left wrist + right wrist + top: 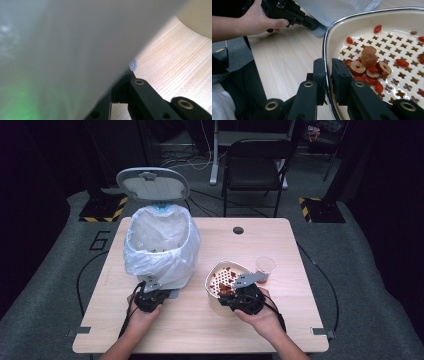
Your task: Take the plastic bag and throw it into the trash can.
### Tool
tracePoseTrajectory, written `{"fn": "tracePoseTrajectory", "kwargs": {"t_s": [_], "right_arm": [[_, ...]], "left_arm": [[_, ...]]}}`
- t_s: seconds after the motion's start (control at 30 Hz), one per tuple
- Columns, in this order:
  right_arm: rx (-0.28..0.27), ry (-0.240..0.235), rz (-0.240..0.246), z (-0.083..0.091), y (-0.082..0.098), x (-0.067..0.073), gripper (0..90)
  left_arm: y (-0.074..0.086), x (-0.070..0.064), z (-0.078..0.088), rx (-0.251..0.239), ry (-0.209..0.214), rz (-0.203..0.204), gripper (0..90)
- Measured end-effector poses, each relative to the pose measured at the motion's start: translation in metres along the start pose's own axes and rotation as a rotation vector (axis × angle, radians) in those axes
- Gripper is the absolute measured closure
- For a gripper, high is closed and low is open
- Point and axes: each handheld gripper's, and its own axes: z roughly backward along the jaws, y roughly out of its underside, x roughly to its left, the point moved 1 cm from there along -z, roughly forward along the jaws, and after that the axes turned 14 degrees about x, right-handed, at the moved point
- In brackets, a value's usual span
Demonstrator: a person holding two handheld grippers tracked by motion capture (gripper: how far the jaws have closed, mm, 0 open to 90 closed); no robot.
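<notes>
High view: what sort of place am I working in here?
Probably a lab or recording studio rather than a kitchen: dark surroundings, hazard-striped stand bases, loose floor cables, and a lone wooden table with a lined bin.

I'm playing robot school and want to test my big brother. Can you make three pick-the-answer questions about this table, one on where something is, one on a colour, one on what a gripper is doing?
1. Where does the plastic cup stand?
A. right beside the strainer bowl, on its far right side
B. inside the bin
C. on the chair

2. What colour is the bag lining the bin?
A. black
B. whitish and see-through
C. yellow

3. What is the right gripper doing?
A. hanging open above the table
B. squeezing the cup
C. clamped on the strainer bowl's rim

Answers: 1 A, the high view shows the cup on the table next to the bowl. 2 B, the bag looks pale and filmy there. 3 C, the right gripper view shows one jaw outside and one inside the metal rim.
</notes>
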Motion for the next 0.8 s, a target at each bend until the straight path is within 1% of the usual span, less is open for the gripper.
{"fn": "tracePoseTrajectory", "kwargs": {"t_s": [0.17, 0.27, 0.3, 0.33, 0.4, 0.43, 0.5, 0.53, 0.57, 0.6, 0.63, 0.67, 0.7, 0.73, 0.77, 0.8], "right_arm": [[0.008, -0.001, -0.002, 0.003, 0.005, 0.008, 82.4], [0.008, -0.001, 0.003, 0.004, 0.006, 0.010, 82.5], [0.009, -0.002, -0.006, 0.005, 0.006, 0.011, 82.5], [0.008, -0.002, -0.001, 0.005, 0.007, 0.012, 82.5], [0.006, -0.009, -0.006, 0.007, 0.008, 0.012, 82.6], [0.001, -0.012, -0.005, 0.008, 0.008, 0.012, 82.0], [-0.018, -0.024, -0.005, 0.012, 0.008, 0.010, 76.1], [-0.023, -0.018, -0.013, 0.016, 0.008, 0.009, 73.0], [-0.028, -0.009, -0.007, 0.019, 0.007, 0.008, 70.4], [-0.036, -0.002, -0.013, 0.024, 0.007, 0.007, 69.3], [-0.041, 0.003, -0.019, 0.028, 0.007, 0.006, 68.6], [-0.048, 0.009, -0.021, 0.033, 0.007, 0.004, 67.8], [-0.062, 0.032, -0.026, 0.042, 0.008, -0.003, 66.0], [-0.062, 0.032, -0.026, 0.042, 0.008, -0.003, 66.0], [-0.069, 0.042, -0.039, 0.047, 0.009, -0.006, 65.0], [-0.077, 0.052, -0.047, 0.051, 0.009, -0.010, 63.9]], "left_arm": [[0.000, 0.000, 0.000, 0.000, 0.002, -0.001, 90.0], [0.000, 0.000, 0.000, 0.000, 0.002, 0.000, 90.0], [0.000, 0.000, 0.000, 0.000, 0.001, 0.000, 90.0], [0.000, 0.000, 0.000, 0.000, 0.000, -0.002, 90.0], [0.000, 0.000, 0.000, 0.000, 0.000, 0.000, 90.0], [0.000, -0.002, 0.000, -0.004, -0.002, 0.026, 90.0], [0.000, -0.002, 0.000, -0.004, -0.003, 0.028, 90.0], [0.000, -0.002, 0.000, -0.003, -0.003, 0.028, 90.0], [0.000, -0.002, 0.000, -0.003, -0.003, 0.027, 90.0], [0.000, 0.000, 0.000, 0.000, 0.000, 0.003, 90.0], [0.000, 0.000, 0.000, 0.000, 0.001, 0.001, 90.0], [0.000, -0.002, 0.000, -0.004, -0.002, 0.033, 90.0], [0.000, 0.000, 0.000, 0.000, 0.001, -0.001, 90.0], [0.000, 0.000, 0.000, 0.000, 0.001, -0.001, 90.0], [0.000, -0.002, 0.000, -0.004, -0.002, 0.029, 90.0], [0.000, 0.000, 0.000, -0.001, 0.002, 0.003, 90.0]]}}
